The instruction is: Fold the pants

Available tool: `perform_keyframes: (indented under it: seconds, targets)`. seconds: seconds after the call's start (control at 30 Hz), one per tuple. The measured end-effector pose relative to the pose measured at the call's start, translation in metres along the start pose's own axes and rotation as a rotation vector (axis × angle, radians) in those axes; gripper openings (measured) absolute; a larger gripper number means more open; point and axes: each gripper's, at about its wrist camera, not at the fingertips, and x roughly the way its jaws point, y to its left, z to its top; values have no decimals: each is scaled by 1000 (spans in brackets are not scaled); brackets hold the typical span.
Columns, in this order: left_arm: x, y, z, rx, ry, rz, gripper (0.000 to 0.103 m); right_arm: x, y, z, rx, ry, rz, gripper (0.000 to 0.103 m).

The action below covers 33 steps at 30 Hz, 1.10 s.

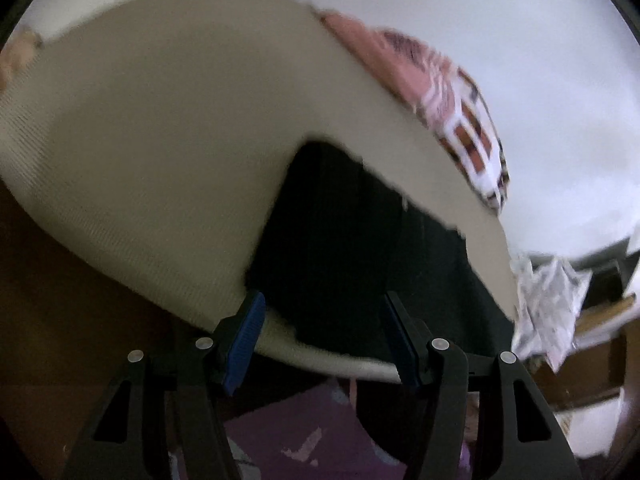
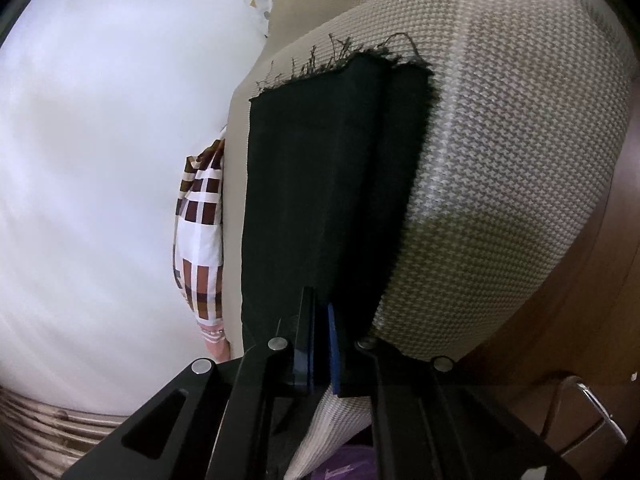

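The dark pants lie lengthwise on a beige houndstooth cushion, their frayed hem at the far end. My right gripper is shut on the near edge of the pants, and the cloth runs straight out from between its blue pads. In the blurred left wrist view the pants show as a dark patch on the same cushion. My left gripper hovers at the cushion's near edge, open. Its blue pads stand wide apart on either side of the dark cloth and press on nothing.
A brown and white plaid cloth lies along the cushion's far side, also visible as the plaid cloth. Past it is a plain white surface. Crumpled clear plastic lies at the right, and something purple lies below the cushion.
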Motion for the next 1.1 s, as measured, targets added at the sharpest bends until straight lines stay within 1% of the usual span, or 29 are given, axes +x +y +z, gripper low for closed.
perform_keyframes:
  seconds: [0.07, 0.13, 0.27, 0.33, 0.37, 0.4, 0.47, 0.53, 0.57, 0.6, 0.67, 0.77, 0.8, 0.83, 0.87, 0.9, 0.93, 0.97, 1.0, 1.07, 1.1]
  targets:
    - [10, -1, -3, 4, 22, -18, 60, 1, 3, -1, -11, 2, -14, 7]
    - [20, -3, -6, -3, 44, -62, 60, 2, 6, -2, -23, 6, -26, 7]
    - [35, -4, -5, 5, 90, -56, 60, 5, 10, -2, -29, 9, -40, 8]
    - [37, -8, -6, 33, 84, -44, 60, 6, 12, -3, -42, 9, -49, 8]
    - [37, -12, -6, 59, 80, -28, 59, 6, 13, -3, -44, 9, -50, 8]
    - [35, -16, -7, 98, 75, -1, 43, 7, 13, -3, -46, 9, -50, 8]
    - [31, -23, -6, 141, 56, 54, 30, 7, 13, -2, -51, 8, -49, 7]
    - [24, -23, 3, 126, 26, 76, 19, 7, 15, -3, -70, 0, -59, 7]
    - [17, -24, 10, 114, -3, 79, 16, 7, 17, -4, -82, -4, -67, 7]
    - [11, -27, 16, 121, -25, 84, 16, 6, 19, -4, -96, -9, -77, 7]
    - [0, -39, 28, 167, -73, 119, 15, 6, 22, -4, -106, -12, -86, 7]
    - [-8, -40, 43, 172, -93, 144, 15, 6, 19, -4, -73, 0, -70, 7]
    - [-9, -38, 46, 183, -105, 174, 14, 6, 18, -4, -66, 3, -67, 7]
    - [-9, -38, 48, 192, -120, 211, 10, 6, 18, -5, -69, 9, -69, 7]
    - [-12, -32, 52, 194, -134, 235, 10, 6, 18, -5, -74, 15, -70, 7]
    - [-13, -24, 57, 173, -129, 220, 10, 5, 17, -5, -72, 16, -65, 7]
    - [-14, -15, 61, 142, -124, 186, 10, 6, 16, -5, -72, 20, -59, 7]
    - [-15, -11, 60, 131, -128, 188, 10, 6, 16, -4, -77, 23, -57, 6]
    - [-14, -10, 60, 141, -122, 184, 10, 6, 15, -4, -81, 27, -54, 6]
    - [-13, -11, 55, 158, -105, 117, 10, 7, 15, -3, -85, 33, -53, 7]
    - [-13, -13, 51, 169, -90, 117, 11, 8, 16, -2, -89, 38, -51, 7]
